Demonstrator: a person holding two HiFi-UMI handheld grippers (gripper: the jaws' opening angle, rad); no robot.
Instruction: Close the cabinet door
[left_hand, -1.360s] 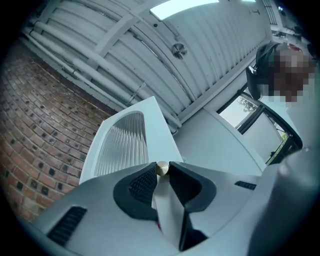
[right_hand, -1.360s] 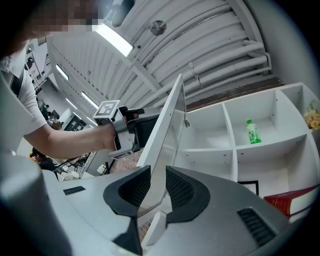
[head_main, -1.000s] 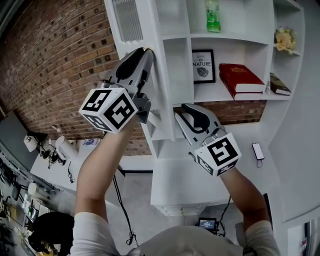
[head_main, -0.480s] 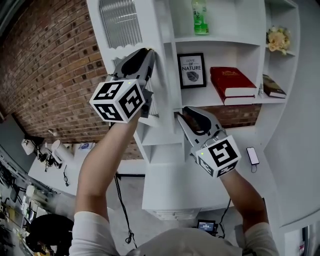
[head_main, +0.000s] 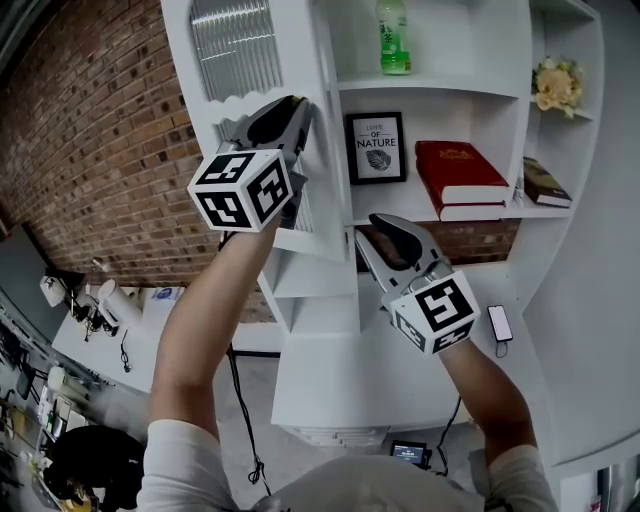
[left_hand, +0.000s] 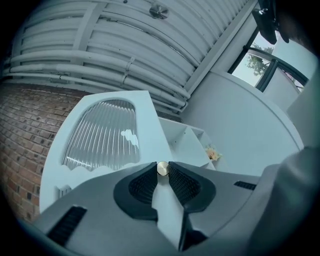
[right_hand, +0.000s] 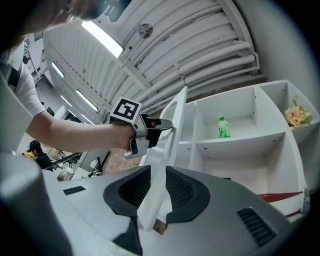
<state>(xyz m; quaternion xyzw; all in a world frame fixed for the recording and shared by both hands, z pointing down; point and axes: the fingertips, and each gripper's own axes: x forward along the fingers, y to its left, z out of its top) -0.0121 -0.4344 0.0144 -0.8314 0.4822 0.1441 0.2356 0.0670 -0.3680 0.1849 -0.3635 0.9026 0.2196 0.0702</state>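
Note:
The white cabinet door (head_main: 235, 45), with a ribbed glass panel, stands swung out from the white shelf unit (head_main: 440, 95). My left gripper (head_main: 292, 108) is shut on the door's small brass knob (left_hand: 162, 169), which sits right between its fingertips. Lower down, my right gripper (head_main: 370, 230) is at the door's bottom corner. In the right gripper view the door's (right_hand: 162, 150) thin edge runs between the jaws (right_hand: 153, 172), which are shut on it. That view also shows the left gripper (right_hand: 167, 123) at the knob.
Open shelves hold a green bottle (head_main: 392, 38), a framed picture (head_main: 376, 147), a red book (head_main: 460, 178), a second book (head_main: 545, 185) and flowers (head_main: 560, 85). A phone (head_main: 498, 323) lies on the white ledge below. A brick wall (head_main: 90, 150) is behind on the left.
The door has swung a little nearer to the shelves, its edge closer to the framed picture. Both grippers have gone along with it and kept their hold.

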